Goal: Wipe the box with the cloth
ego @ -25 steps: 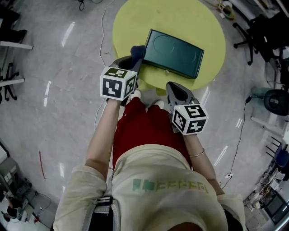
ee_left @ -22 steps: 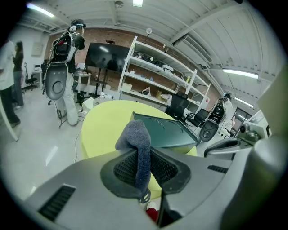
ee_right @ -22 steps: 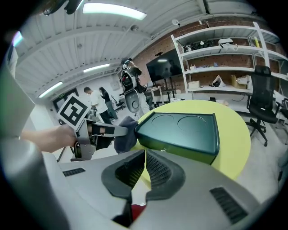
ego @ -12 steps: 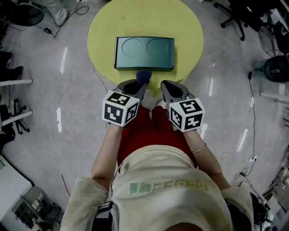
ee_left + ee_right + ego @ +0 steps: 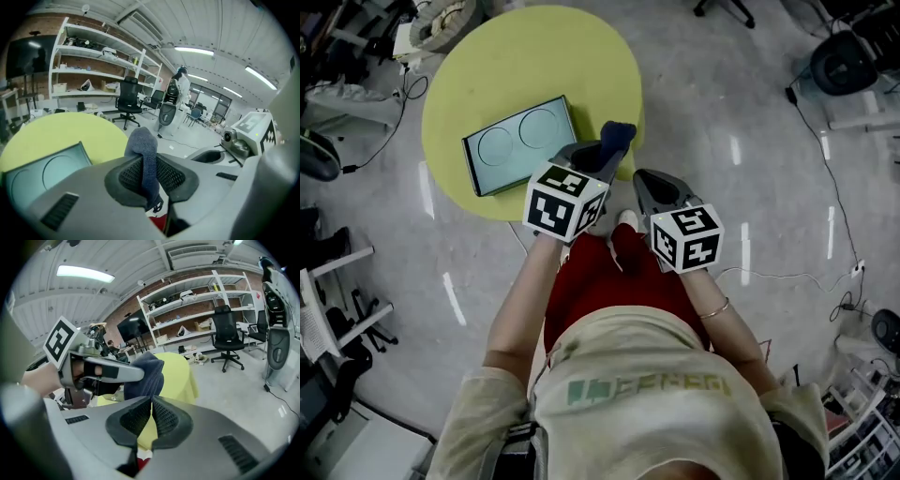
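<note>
Item, left gripper (image 5: 592, 157): we pinch a dark blue cloth (image 5: 617, 134) between its jaws, the cloth standing up past the tips over the near right edge of the round yellow table (image 5: 581, 56). Item, teal box (image 5: 517, 145): flat on that table, just left of the cloth. Item, right gripper (image 5: 645, 180): jaws pressed together on nothing, beside the left gripper.
</note>
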`<move>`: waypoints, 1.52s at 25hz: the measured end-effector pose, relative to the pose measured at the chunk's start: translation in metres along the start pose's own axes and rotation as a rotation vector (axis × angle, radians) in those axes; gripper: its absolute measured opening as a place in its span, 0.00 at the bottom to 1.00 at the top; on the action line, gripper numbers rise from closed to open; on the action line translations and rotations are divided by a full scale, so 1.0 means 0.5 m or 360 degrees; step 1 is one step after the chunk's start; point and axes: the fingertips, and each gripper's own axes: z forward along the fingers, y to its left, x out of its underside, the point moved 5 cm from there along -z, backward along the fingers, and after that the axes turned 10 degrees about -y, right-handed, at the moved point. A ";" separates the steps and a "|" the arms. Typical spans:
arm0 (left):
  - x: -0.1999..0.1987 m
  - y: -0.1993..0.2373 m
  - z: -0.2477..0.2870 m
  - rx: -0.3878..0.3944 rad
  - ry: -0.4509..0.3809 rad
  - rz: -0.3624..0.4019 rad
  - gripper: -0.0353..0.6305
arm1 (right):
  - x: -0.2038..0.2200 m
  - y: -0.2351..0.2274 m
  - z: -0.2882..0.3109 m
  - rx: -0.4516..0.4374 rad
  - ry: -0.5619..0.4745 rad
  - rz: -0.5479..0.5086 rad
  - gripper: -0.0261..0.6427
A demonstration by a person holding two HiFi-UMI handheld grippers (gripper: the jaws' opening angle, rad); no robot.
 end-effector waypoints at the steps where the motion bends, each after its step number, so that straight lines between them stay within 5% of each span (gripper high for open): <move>1: -0.015 0.002 0.025 -0.0008 0.0012 0.0021 0.15 | -0.004 -0.018 -0.002 0.0003 0.0001 0.0009 0.10; 23: -0.155 0.272 0.150 -0.0390 0.0095 0.0301 0.15 | -0.067 -0.030 0.149 -0.0108 0.0120 0.0025 0.10; 33: -0.075 0.180 0.157 -0.0356 0.0310 0.0484 0.15 | -0.040 -0.064 0.108 -0.0098 0.0122 0.0047 0.10; 38: -0.047 0.146 0.133 -0.0353 0.0322 0.0467 0.15 | -0.030 -0.049 0.091 -0.0128 0.0131 0.0020 0.10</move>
